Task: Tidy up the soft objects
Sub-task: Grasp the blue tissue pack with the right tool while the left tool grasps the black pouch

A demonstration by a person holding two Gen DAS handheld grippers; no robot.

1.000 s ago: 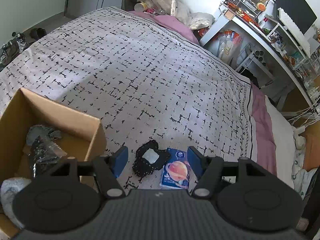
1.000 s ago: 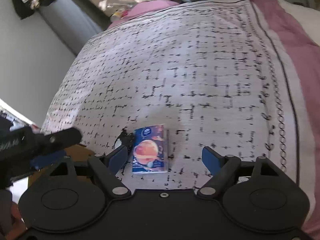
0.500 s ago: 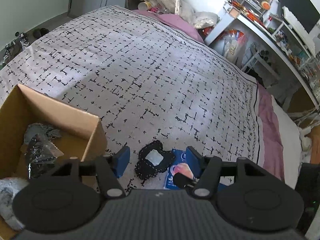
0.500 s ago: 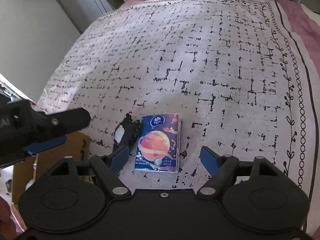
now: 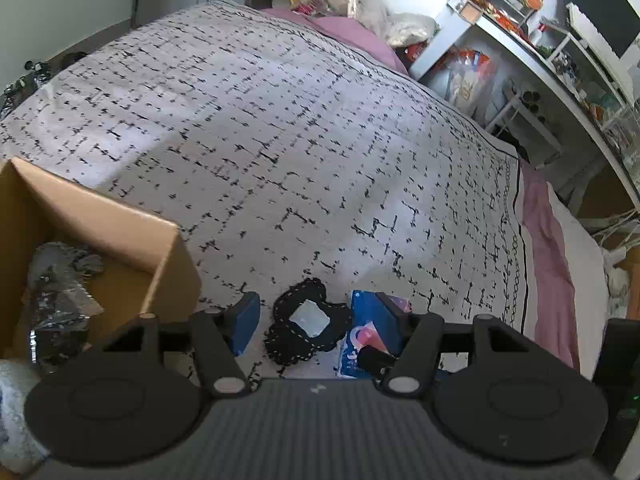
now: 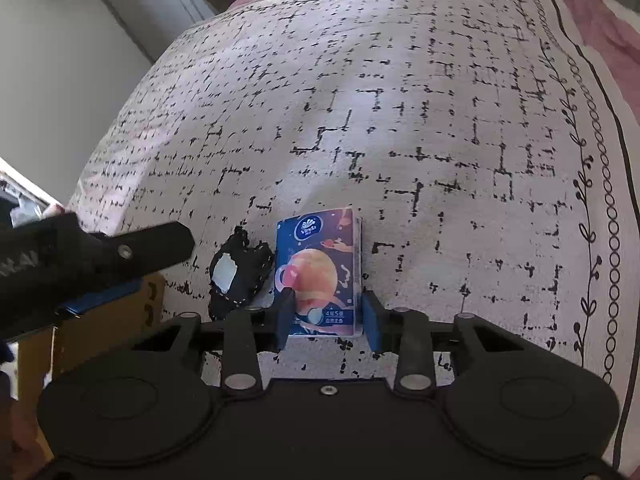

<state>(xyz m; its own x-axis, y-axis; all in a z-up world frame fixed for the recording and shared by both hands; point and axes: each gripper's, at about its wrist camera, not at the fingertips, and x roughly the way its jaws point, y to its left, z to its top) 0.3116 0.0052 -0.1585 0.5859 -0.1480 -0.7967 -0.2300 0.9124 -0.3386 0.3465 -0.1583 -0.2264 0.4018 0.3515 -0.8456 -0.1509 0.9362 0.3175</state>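
Observation:
A blue tissue pack [image 6: 320,268] with an orange planet print lies on the patterned bedspread [image 6: 400,100]. My right gripper [image 6: 326,322] has its blue fingers closed against the pack's near end, one on each side. A black lace-edged soft item [image 6: 238,274] with a white patch lies just left of the pack. In the left wrist view my left gripper [image 5: 316,320] is open and empty, with the black item [image 5: 306,330] between its fingers and the pack [image 5: 362,336] at the right finger. An open cardboard box [image 5: 100,232] stands to the left.
The box holds grey and black soft items [image 5: 60,296]. A white desk with cluttered shelves [image 5: 540,40] stands beyond the bed's right side. Pillows and clutter [image 5: 340,4] lie at the bed's far end. Shoes [image 5: 24,76] sit on the floor at left.
My right gripper has moved down and forward to the tissue pack and narrowed its fingers onto it. My left gripper has edged slightly closer to the black item and stayed open.

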